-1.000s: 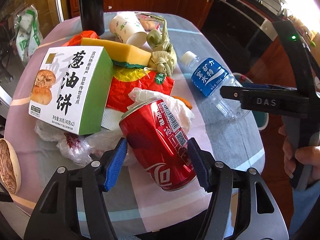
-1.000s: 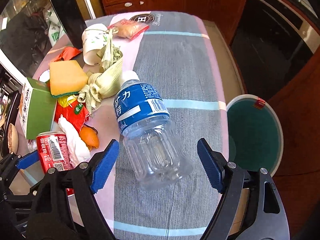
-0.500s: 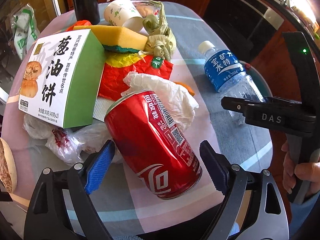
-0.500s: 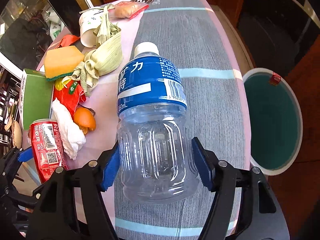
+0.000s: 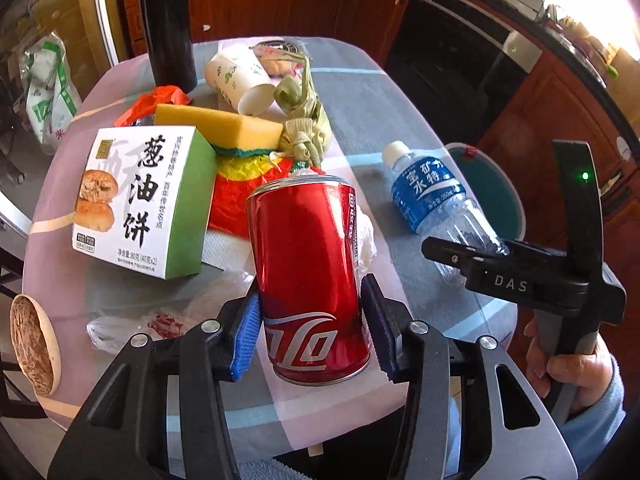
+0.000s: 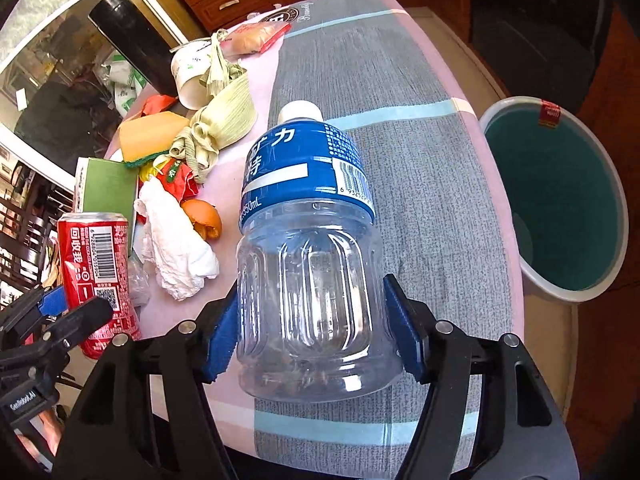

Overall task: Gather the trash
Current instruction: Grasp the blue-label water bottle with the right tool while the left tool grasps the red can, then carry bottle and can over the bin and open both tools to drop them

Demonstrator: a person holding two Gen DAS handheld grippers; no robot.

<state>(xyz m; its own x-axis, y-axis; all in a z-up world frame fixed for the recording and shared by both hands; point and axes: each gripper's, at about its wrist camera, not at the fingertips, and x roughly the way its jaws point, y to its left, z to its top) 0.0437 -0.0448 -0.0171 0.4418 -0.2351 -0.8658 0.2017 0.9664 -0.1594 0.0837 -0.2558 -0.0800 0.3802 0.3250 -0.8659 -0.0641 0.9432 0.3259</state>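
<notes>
Red can clamped in left jaws (just closed); right jaws grip plastic bottle.

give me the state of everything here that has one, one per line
left gripper: just closed, shut on red soda can
red soda can: gripped, opened
right gripper: closed on water bottle
water bottle: capped, empty, gripped
paper cup: tipped on its side
pastry box: closed
trash bin: open, nearly empty
black flask: upright
</notes>
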